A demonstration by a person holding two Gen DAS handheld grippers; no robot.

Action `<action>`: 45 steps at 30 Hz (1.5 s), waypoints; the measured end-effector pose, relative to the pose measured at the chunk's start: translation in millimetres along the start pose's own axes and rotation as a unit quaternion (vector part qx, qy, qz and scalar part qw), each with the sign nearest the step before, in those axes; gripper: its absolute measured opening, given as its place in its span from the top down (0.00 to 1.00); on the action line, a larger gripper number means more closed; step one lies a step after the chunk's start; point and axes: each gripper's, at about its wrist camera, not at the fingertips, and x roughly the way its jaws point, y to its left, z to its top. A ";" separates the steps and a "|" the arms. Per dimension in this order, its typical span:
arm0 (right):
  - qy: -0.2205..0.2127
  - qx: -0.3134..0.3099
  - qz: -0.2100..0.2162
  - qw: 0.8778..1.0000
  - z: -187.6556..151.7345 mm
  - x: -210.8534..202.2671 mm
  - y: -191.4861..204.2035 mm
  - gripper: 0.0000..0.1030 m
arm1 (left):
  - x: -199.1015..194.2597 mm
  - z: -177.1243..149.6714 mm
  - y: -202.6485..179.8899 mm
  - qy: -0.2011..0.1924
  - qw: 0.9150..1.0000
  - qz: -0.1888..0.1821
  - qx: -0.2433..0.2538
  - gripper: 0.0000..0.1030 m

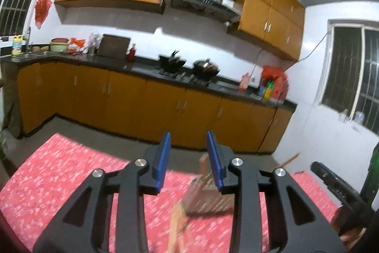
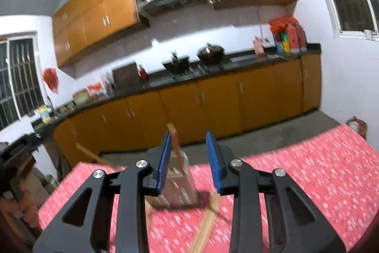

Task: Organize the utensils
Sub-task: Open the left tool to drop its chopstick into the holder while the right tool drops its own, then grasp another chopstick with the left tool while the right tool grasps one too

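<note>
- Left wrist view: left gripper (image 1: 188, 159) has its jaws wide apart and grips nothing. It hangs above the red cloth (image 1: 59, 181), tilted up toward the kitchen, probably in transit between moves.
- Holder (image 1: 208, 196) stands on the cloth just beyond the gripper, partly hidden behind its right finger. It is upright, open top up, so utensils can drop in.
- Spatula (image 1: 203, 164) handle sticks up out of the holder, long axis near vertical.
- Chopsticks (image 1: 177, 222) lie flat on the cloth just in front of the holder, long axis running toward the camera. Blurred, count unclear.
- Right wrist view: right gripper (image 2: 188, 159) also gapes wide, with nothing between the pads.
- Holder (image 2: 175, 186) sits on the cloth (image 2: 319, 170) ahead, between the fingers.
- Spatula (image 2: 174, 139) rises from the holder, leaning slightly left.
- Chopsticks (image 2: 208, 222) lie right-front of the holder, tips toward it, likely the next pick.
</note>
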 end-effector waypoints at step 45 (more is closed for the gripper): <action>0.256 -0.028 -0.079 0.963 -158.0 95.0 -27.6 0.93 | 68.1 -200.6 22.1 0.307 0.949 0.022 0.072 0.85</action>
